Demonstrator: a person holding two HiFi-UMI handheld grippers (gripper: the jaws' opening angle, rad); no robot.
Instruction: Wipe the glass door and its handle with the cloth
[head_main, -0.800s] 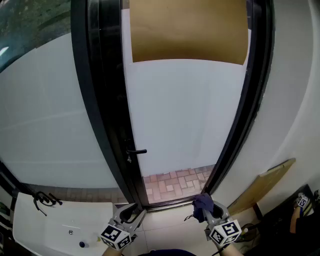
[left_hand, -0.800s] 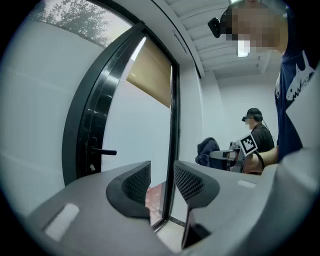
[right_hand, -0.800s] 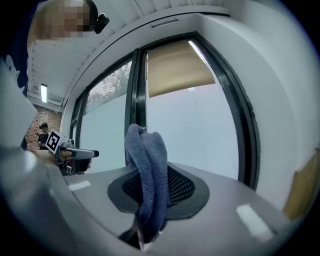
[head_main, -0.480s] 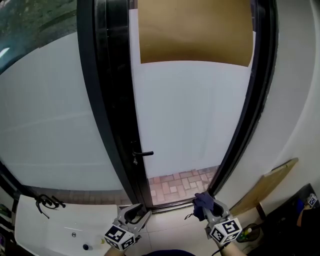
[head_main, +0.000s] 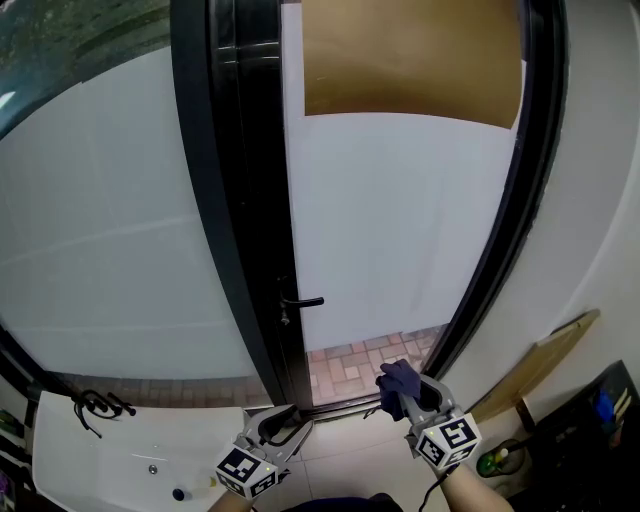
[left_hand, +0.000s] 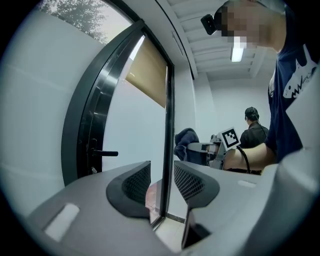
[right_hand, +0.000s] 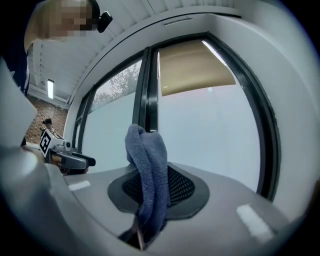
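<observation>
Your glass door (head_main: 400, 220) is frosted to a smooth, matt white, and is clear only in a low strip below the handle (head_main: 303, 301). The handle looks like black metal with a dull sheen. Beside the handle, the door frame (head_main: 235, 200) is black and glossy, streaked with light. High above the handle, a tan sheet (head_main: 410, 60) looks flat and matt, like paper. The cloth (right_hand: 145, 150) pinched in your right gripper (right_hand: 152, 180) is dark blue and soft, with a nubbly weave. It and your left gripper (left_hand: 162, 182) have matt grey plastic shells and dark pads (left_hand: 189, 181) with a fine grid texture.
</observation>
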